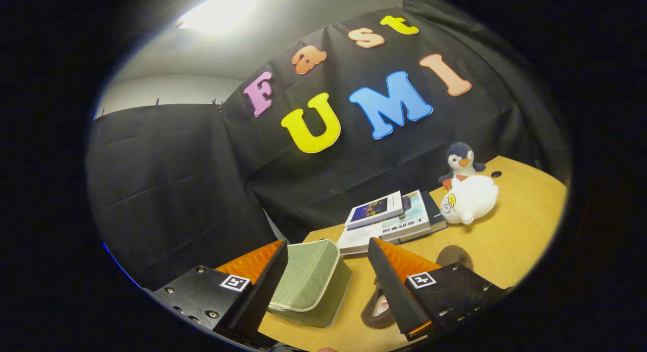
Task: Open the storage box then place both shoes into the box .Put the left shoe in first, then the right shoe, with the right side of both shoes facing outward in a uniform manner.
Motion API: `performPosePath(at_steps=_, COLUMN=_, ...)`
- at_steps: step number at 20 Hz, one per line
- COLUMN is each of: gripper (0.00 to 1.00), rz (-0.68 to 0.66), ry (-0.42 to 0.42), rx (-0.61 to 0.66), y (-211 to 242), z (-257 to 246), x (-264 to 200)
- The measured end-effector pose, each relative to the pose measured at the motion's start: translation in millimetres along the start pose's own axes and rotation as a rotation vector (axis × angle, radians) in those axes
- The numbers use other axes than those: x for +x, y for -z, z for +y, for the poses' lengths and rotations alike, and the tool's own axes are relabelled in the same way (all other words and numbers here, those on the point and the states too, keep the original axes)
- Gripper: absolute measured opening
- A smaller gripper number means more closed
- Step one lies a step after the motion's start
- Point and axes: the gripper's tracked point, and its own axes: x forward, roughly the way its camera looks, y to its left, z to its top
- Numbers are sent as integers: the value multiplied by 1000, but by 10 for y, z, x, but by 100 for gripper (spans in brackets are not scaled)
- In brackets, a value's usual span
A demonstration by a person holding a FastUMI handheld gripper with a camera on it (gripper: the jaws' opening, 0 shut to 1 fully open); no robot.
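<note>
Your box (311,283), soft green fabric with a pale zip rim, lies on the table (515,240) between the fingers, lid down. It looks light and floppy, so take the lid's edge. The gripper (328,286) stands wide open, empty. Beside the box a shoe (378,307) is mostly hidden behind one finger.

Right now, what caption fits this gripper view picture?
Open gripper hovers over the closed green storage box, a shoe beside it on the table.
</note>
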Motion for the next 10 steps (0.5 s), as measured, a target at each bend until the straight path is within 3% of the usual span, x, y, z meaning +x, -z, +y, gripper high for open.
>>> performPosePath(at_steps=10, gripper=97, rz=161, ry=-115, rx=346, y=728, z=187, x=341)
